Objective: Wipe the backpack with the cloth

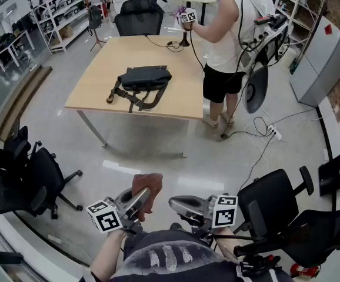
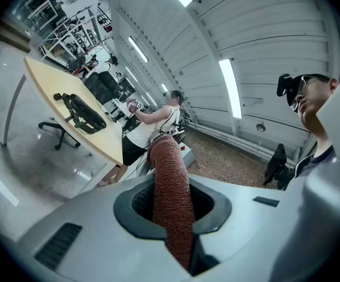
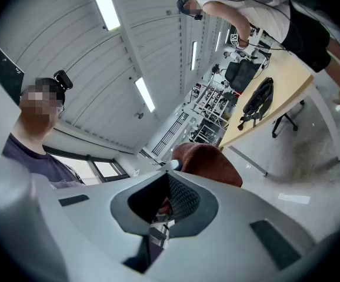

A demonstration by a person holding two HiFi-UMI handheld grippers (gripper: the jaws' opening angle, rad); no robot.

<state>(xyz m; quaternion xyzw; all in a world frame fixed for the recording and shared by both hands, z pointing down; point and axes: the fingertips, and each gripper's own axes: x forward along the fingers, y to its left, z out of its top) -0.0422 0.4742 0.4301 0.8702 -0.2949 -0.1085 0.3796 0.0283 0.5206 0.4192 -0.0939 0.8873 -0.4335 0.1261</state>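
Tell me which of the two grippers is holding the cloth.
The left gripper: the reddish-brown cloth is clamped between its jaws and sticks out past them. The right gripper has its jaws apart and grips nothing; the cloth only shows beyond them.

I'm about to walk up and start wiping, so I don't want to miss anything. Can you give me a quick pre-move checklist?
1. Cloth gripped: ok. The left gripper is clamped on the red-brown cloth.
2. Right gripper free: ok. Its jaws are apart with nothing between them.
3. Backpack ready: ok. It lies flat on the table, straps towards the near edge.
4. Backpack within reach: not ok. Both grippers are close to your body, with open floor before the table.
5. Room at the table: cannot tell. A person stands at its right side, and may be in the way.
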